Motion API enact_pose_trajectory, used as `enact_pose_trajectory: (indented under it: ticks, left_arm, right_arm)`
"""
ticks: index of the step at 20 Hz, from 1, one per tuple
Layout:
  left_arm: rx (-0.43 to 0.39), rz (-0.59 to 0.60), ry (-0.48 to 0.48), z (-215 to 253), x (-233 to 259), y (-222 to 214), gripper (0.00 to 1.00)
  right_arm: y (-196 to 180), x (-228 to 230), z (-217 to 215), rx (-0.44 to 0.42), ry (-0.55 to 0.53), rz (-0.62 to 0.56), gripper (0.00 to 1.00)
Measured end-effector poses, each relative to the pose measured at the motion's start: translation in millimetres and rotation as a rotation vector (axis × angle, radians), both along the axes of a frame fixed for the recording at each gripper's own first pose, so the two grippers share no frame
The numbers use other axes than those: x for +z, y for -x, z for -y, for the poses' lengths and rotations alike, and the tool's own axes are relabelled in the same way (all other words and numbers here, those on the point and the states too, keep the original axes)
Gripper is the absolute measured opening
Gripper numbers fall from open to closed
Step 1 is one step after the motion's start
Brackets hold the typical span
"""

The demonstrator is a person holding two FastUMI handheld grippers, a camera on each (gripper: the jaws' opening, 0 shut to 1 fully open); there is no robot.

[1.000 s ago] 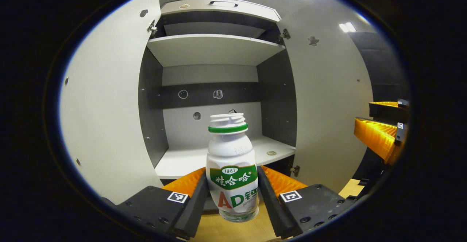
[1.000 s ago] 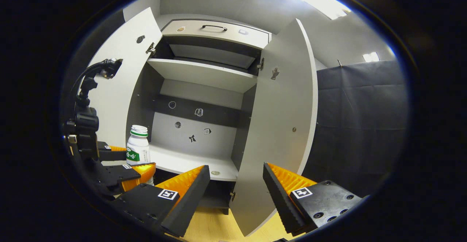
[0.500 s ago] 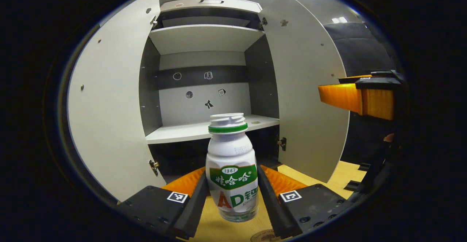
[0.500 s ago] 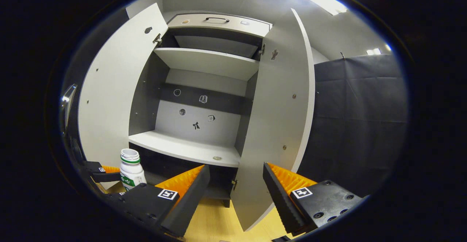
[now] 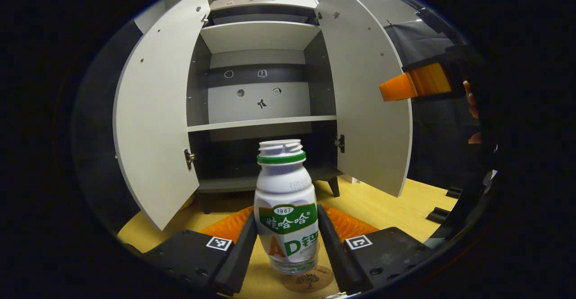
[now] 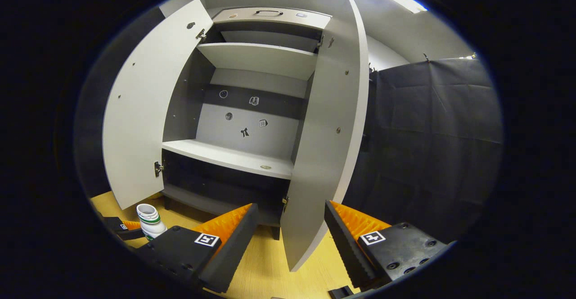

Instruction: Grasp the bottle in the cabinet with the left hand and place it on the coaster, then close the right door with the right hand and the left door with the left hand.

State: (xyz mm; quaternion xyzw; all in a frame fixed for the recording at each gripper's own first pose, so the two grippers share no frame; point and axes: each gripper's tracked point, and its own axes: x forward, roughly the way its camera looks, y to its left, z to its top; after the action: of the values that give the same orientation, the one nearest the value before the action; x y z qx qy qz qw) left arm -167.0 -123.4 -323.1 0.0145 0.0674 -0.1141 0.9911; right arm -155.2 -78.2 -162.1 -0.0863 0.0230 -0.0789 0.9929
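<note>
**Bottle held over the coaster, cabinet doors open**

In the left gripper view the left gripper [image 5: 286, 240] has its black-and-orange jaws pinching the white plastic bottle with a green neck ring and green-and-red label [image 5: 286, 209], one finger on each side of the lower body. The bottle stands upright, its mouth uncapped. Directly beneath its clear base lies the round brown coaster with a tree motif [image 5: 309, 280], on the pale wooden worktop [image 5: 382, 202]; whether the base touches the coaster cannot be told.

Beyond the bottle stands the grey cabinet [image 5: 261, 92]. Its left door [image 5: 155, 110] and right door [image 5: 369, 105] are both swung wide. The upper shelf [image 5: 261, 35] and the middle shelf [image 5: 261, 123] hold no bottle; a few small stickers mark the back panel. In the right gripper view a small round object lies near the front right corner of the middle shelf [image 6: 225, 155].

The right gripper [image 6: 290, 236] shows its jaws spread apart with nothing between them, and the outer edge of the right door [image 6: 333, 155] stands just ahead of the gap. In the left gripper view this gripper [image 5: 416, 83] hangs just beside the right door, with fingers [image 5: 470, 98] of the hand holding it at the far edge. Low at the left of the right gripper view, the bottle [image 6: 149, 220] appears again, gripped near the worktop [image 6: 270, 263].
</note>
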Motion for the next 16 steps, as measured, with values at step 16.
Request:
enact_pose_trajectory:
  ticks: [16]
  left_arm:
    - [0.042, 0.017, 0.011, 22, -77, 16, 0.78]
  right_arm:
    - [4, -78, -3, 0.045, 0.051, -0.107, 0.97]
